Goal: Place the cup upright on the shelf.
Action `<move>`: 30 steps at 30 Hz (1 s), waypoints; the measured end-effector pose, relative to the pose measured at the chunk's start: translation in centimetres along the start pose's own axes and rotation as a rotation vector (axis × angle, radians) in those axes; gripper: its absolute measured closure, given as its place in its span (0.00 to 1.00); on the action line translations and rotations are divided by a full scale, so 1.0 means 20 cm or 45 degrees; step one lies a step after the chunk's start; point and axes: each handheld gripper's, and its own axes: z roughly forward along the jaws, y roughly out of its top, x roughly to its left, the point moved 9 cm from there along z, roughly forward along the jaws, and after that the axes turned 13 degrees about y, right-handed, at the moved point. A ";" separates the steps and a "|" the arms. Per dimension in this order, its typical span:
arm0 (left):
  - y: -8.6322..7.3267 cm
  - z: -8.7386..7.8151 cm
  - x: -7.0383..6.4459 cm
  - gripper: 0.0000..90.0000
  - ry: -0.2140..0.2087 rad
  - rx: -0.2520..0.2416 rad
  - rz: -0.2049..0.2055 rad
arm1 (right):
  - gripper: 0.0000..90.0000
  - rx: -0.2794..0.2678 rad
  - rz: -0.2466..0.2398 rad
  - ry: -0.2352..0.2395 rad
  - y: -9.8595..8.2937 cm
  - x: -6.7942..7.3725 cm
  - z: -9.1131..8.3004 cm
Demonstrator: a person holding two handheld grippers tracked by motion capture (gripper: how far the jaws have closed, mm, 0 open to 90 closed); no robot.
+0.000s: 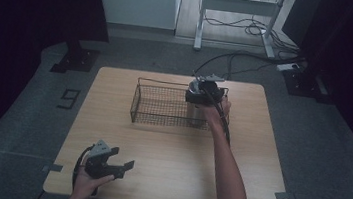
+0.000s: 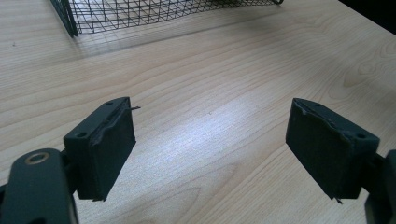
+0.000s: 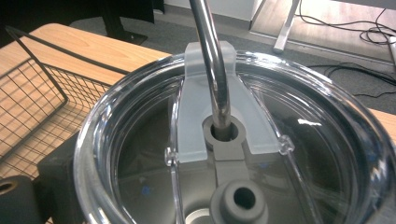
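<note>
A steel tumbler (image 1: 194,113) with a clear lid (image 3: 140,140) and a bent metal straw (image 3: 212,56) is at the right end of the black wire basket (image 1: 136,100). My right gripper (image 1: 200,97) is shut on the tumbler just under its lid, and one dark pad (image 3: 58,165) presses its side. Whether the tumbler rests on the basket floor is hidden. My left gripper (image 1: 124,168) is open near the table's front left corner, with bare wood between its pads (image 2: 107,149).
The basket (image 2: 140,14) has nothing else in it and sits across the back half of the wooden table (image 1: 168,154). Beyond the table are a dark stand foot (image 1: 76,60), a white frame (image 1: 238,6) and loose cables (image 1: 258,28) on the floor.
</note>
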 end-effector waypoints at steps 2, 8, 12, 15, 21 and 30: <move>0.00 0.00 0.00 0.18 0.000 0.004 0.004 | 0.04 0.002 0.001 -0.001 -0.01 0.00 0.00; 0.00 0.00 -0.01 0.18 -0.003 0.007 0.009 | 0.04 -0.001 0.004 0.010 -0.04 -0.01 0.00; 0.00 0.01 -0.02 0.18 -0.007 0.011 0.017 | 0.03 0.021 -0.016 0.026 -0.05 -0.01 -0.01; -0.01 0.01 -0.03 0.18 -0.010 0.014 0.026 | 0.03 0.038 -0.021 0.025 -0.07 0.00 -0.02; -0.01 0.01 -0.04 0.18 -0.020 0.020 0.037 | 0.02 0.048 0.024 0.022 -0.08 -0.03 -0.05; -0.01 0.01 -0.04 0.18 -0.017 0.017 0.031 | 0.00 0.032 0.010 -0.036 -0.07 -0.02 -0.06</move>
